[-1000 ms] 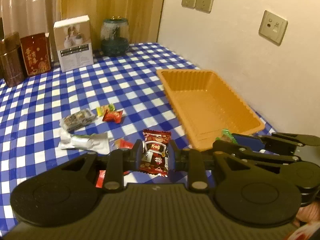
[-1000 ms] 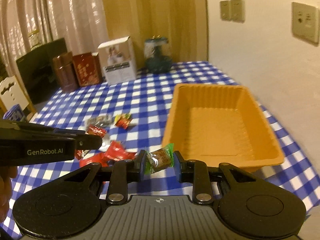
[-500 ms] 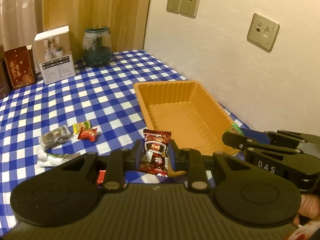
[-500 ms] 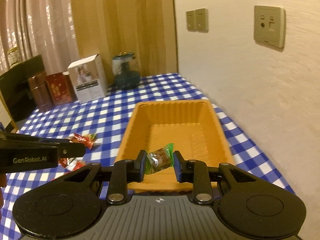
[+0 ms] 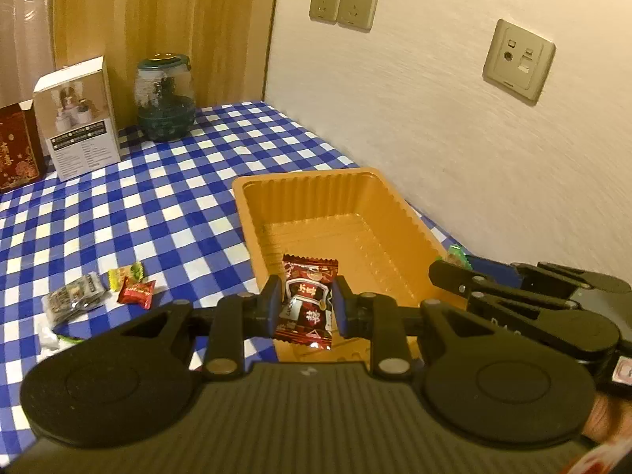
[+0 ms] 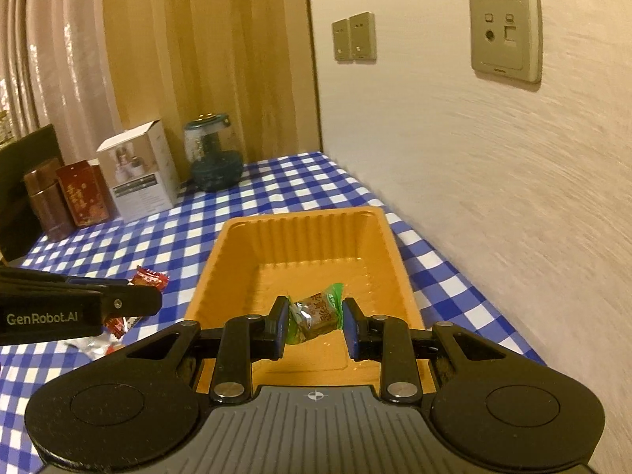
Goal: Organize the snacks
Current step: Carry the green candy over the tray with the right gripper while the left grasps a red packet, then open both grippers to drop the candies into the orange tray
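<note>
blue-and-white checked tablecloth (image 5: 166, 213) covering a table set against a pale wall (image 5: 454, 126) that carries a pair of wall sockets (image 5: 343, 5) and a separate data socket plate (image 5: 518, 60). at the far edge of the table, before a wood-panelled wall, stand a glass jar with a dark lid (image 5: 166, 96), a white product box (image 5: 77, 118), a red printed tin (image 5: 17, 146) and, in the right wrist view, a brown canister (image 6: 45, 199). loose wrapped sweets lie on the cloth to the left of the tray: a yellow-green candy (image 5: 125, 275) touching a small red candy (image 5: 136, 292), a dark clear-wrapped snack (image 5: 75, 300) just beside them, and a white crumpled wrapper (image 5: 49, 337) at the near edge, partly hidden by the gripper body. orange plastic tray (image 5: 328, 205) with ribbed walls, lying near the wall; nothing rests on its visible floor. left gripper (image 5: 309, 306), clamped on a dark red candy packet (image 5: 309, 302) held upright between its blue-faced pads, over the near left rim of the tray. right gripper (image 6: 315, 318), clamped on a green-ended wrapped candy (image 6: 314, 313) held tilted over the near part of the tray floor, clear of it. each gripper appears at the edge of the other's view, the right one crossing the tray's near right corner.
</note>
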Demonstrator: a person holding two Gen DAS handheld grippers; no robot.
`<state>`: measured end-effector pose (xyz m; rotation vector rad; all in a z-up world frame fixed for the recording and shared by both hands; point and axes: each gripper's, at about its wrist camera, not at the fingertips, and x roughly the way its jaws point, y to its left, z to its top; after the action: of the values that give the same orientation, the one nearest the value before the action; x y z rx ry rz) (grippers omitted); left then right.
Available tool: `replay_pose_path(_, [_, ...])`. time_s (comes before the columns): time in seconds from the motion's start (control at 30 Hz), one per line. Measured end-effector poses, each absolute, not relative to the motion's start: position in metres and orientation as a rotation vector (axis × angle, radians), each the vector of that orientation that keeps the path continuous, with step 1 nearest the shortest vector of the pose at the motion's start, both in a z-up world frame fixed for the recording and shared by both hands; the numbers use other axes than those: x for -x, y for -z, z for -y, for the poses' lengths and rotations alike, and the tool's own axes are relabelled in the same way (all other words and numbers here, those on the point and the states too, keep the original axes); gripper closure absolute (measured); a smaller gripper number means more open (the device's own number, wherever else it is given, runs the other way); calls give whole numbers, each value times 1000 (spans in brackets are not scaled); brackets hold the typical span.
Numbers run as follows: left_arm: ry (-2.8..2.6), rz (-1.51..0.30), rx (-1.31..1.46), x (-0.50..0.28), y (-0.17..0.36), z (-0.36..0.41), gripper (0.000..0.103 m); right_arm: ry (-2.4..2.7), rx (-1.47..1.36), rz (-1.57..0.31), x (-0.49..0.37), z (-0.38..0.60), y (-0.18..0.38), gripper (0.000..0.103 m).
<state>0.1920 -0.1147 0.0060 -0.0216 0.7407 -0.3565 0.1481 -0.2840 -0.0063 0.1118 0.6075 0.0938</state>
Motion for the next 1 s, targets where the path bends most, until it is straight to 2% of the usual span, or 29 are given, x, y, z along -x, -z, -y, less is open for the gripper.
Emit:
replay_pose_path(0.67, [401, -781, 0, -224, 23, 141, 78, -62, -133, -647, -172, 296, 31, 74])
replay_pose_path(0.7, [406, -776, -2, -224, 23, 142, 69, -60, -136, -648, -172, 297, 31, 74])
replay_pose_path(0.77, [404, -767, -7, -224, 22, 141, 57, -59, -141, -651, -172, 297, 32, 74])
replay_pose_path(1.0, [385, -753, -12, -218, 16, 128, 57, -61, -145, -650, -172, 296, 32, 74])
